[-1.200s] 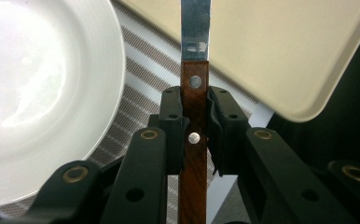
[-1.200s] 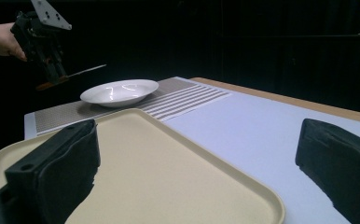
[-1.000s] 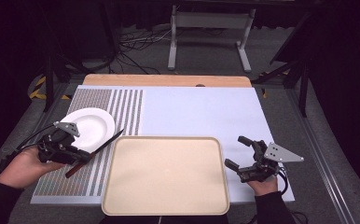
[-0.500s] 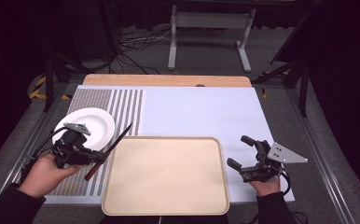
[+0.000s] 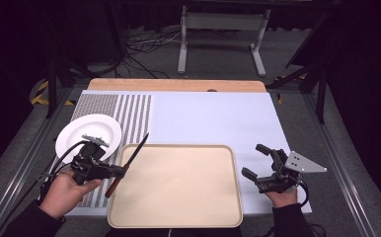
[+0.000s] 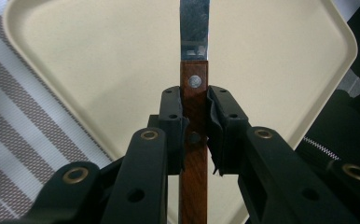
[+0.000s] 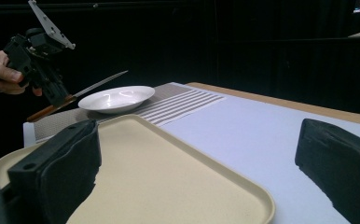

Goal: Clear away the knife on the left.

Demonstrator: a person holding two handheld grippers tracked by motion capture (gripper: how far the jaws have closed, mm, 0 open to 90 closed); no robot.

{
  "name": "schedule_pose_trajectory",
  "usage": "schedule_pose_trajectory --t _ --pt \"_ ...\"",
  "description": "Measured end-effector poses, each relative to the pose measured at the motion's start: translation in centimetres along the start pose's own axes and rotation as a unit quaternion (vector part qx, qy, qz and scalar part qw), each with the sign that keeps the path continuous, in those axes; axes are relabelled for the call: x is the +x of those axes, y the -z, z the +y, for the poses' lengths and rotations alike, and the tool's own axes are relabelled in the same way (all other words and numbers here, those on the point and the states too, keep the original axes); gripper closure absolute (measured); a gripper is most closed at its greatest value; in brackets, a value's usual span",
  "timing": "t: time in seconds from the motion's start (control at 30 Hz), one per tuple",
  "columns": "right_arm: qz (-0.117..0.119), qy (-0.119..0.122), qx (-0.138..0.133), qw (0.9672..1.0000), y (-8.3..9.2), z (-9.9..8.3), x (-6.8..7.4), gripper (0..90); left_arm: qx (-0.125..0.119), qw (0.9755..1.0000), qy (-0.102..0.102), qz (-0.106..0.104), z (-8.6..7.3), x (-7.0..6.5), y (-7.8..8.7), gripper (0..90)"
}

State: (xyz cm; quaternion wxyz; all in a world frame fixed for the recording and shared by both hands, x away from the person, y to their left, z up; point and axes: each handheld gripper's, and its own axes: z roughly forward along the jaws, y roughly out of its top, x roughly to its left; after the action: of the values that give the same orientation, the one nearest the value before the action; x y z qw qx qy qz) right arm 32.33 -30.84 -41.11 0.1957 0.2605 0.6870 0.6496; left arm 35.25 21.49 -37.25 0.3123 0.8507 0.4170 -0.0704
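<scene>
— Left gripper (image 5: 113, 171)?
— Clamped on wood-handled knife (image 5: 127, 164), blade over tray's (image 5: 178, 217) left edge, w/ white plate (image 5: 87, 133) near table's left edge.
— Right gripper (image 5: 257, 162)?
— Jaws wide, nothing in them, by tray's right edge.

Brightly lit on the table (image 5: 213, 118) from overhead, black all around (floor barely readable). Soft glare on the plate (image 7: 116, 98) and blade (image 6: 195, 28). Blurred near the tongs (image 7: 201, 172) up close; faint shadows, mild grain.
</scene>
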Motion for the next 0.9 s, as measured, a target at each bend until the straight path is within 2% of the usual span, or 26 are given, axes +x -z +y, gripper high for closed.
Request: schedule_pose_trajectory --t 0.3,0.57,0.9 --pt "-0.001 -0.002 0.003 1.0000 -0.1 -0.1 -0.1 0.9 0.004 1.0000 -0.004 -0.008 -0.2 -0.7 -1.3 77.6" --pt "-0.002 -0.004 0.005 1.0000 -0.1 -0.2 -0.1 0.9 0.016 0.9998 -0.009 -0.001 -0.4 -0.9 -2.4 77.6" --pt "-0.008 -0.002 0.003 1.0000 0.0 -0.1 -0.1 0.9 0.042 0.9991 0.007 -0.007 -0.9 -0.8 -4.1 77.6"
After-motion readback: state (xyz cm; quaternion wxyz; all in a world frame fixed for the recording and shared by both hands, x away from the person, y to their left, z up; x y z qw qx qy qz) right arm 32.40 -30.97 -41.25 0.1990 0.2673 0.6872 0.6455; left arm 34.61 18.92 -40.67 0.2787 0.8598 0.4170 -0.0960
